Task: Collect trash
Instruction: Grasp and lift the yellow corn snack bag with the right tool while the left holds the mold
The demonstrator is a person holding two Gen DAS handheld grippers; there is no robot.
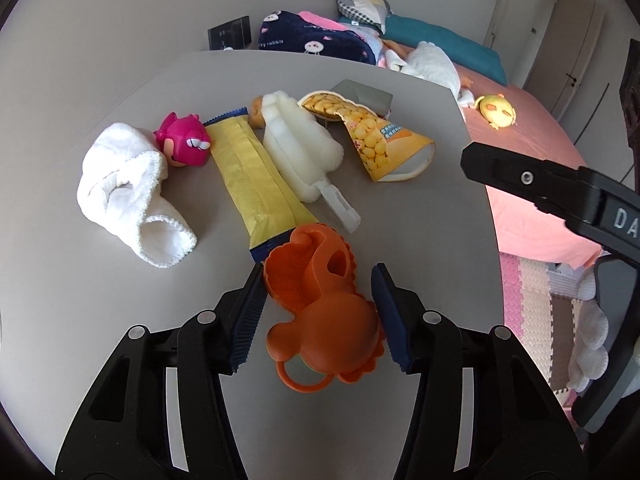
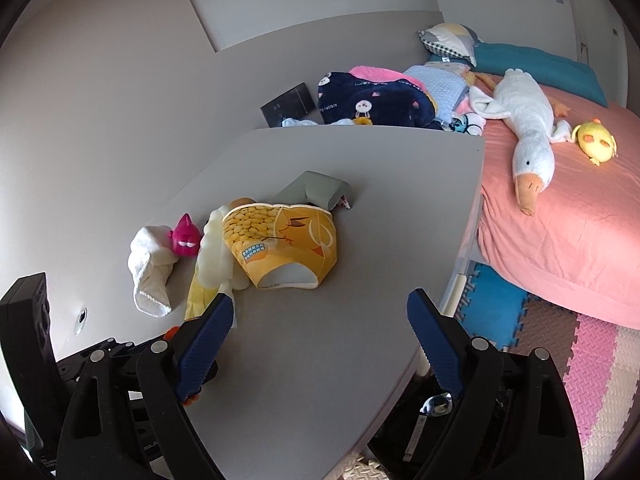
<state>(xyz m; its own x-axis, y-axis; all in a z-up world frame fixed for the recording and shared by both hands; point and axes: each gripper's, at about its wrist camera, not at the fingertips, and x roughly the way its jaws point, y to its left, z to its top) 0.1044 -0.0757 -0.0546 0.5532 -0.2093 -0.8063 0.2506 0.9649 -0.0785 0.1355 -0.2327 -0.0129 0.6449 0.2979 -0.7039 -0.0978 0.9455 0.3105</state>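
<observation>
An orange rubber toy (image 1: 320, 332) lies near the front of the grey table (image 1: 80, 320), and my left gripper (image 1: 320, 304) is shut on it, both blue pads against its sides. Behind it lie a long yellow wrapper (image 1: 256, 176), a white foam brush (image 1: 300, 148) and a yellow corn-snack bag (image 1: 384, 136). In the right wrist view the snack bag (image 2: 280, 244) lies ahead of my right gripper (image 2: 320, 320), which hovers open over bare table with nothing between its fingers. One of its fingers (image 1: 520, 178) shows at the right of the left wrist view.
A white towel (image 1: 128, 188) and a pink toy (image 1: 186, 140) lie at the left, and a grey box (image 1: 364, 94) sits behind the bag. The table's right edge drops to coloured foam mats (image 2: 580, 360). A pink bed (image 2: 560, 240) with plush toys stands beyond.
</observation>
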